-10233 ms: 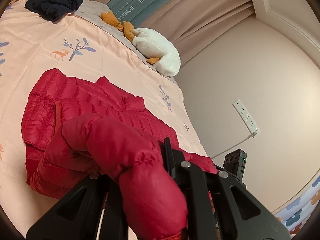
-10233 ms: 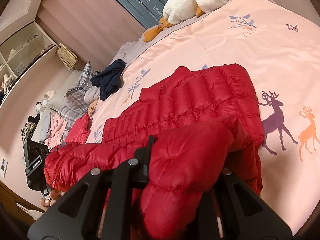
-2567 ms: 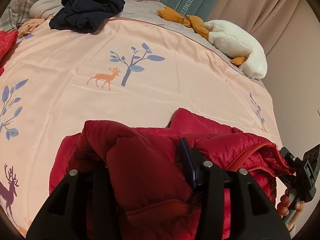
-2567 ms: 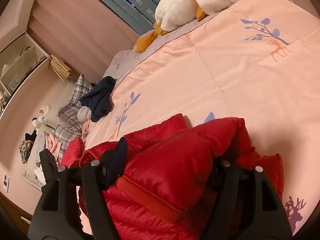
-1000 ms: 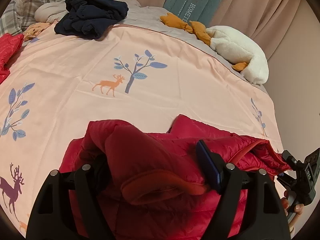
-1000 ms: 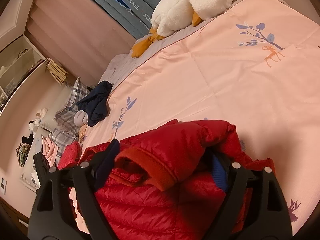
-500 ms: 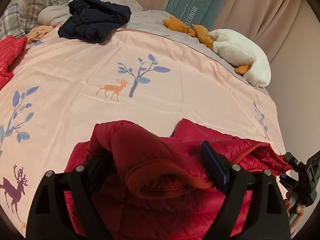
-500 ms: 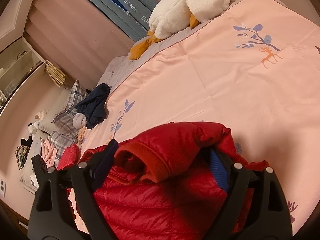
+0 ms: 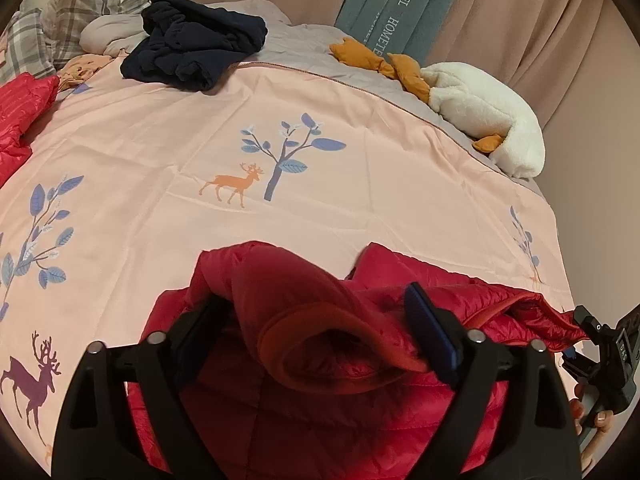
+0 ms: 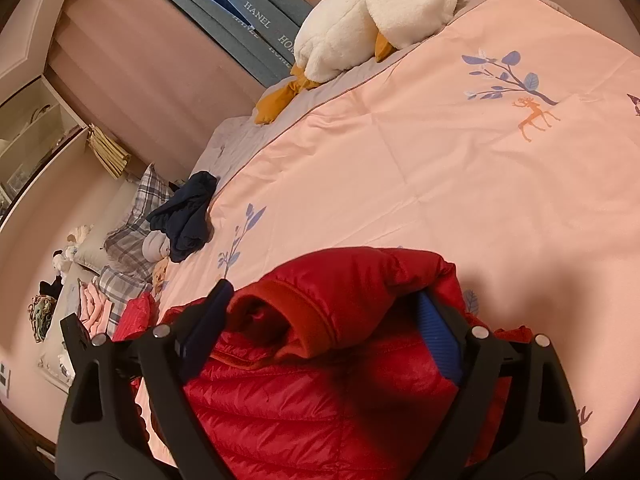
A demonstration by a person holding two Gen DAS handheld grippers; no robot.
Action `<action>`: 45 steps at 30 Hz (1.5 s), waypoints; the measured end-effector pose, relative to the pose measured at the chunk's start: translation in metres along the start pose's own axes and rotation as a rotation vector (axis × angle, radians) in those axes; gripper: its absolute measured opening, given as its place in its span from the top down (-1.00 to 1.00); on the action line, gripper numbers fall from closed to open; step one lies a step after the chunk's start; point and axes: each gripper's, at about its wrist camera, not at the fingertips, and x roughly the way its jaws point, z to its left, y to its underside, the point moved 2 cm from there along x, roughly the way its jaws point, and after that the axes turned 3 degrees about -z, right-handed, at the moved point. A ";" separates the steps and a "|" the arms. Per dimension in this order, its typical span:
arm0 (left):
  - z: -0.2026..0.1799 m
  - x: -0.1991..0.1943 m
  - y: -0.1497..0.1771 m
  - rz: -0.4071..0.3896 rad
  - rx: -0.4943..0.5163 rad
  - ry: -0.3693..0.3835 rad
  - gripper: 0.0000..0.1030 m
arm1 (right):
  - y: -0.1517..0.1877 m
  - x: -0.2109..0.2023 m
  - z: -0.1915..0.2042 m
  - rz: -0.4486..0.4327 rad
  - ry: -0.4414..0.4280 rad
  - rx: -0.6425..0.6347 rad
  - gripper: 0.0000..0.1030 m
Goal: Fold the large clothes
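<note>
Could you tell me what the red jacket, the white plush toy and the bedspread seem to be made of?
Red jacket: probably thin nylon or polyester shell, slightly glossy, quilted in puffy stitched channels; matte knit-like cuff.
White plush toy: fluffy, matte, fleece-like pile, likely synthetic.
Bedspread: smooth woven fabric, cotton or polyester, matte, with fold creases and printed deer and trees.

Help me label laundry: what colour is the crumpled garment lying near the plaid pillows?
Dark navy blue garment, plain, no pattern. It shows best in the left wrist view.
</note>
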 end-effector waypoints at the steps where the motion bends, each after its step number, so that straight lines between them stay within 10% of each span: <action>1: 0.000 -0.001 0.000 -0.004 0.000 -0.001 -0.81 | 0.000 0.000 0.000 0.000 0.001 0.000 -0.75; 45: 0.007 -0.003 -0.015 -0.047 0.024 -0.075 -0.97 | -0.011 -0.008 -0.003 -0.046 0.047 0.000 -0.82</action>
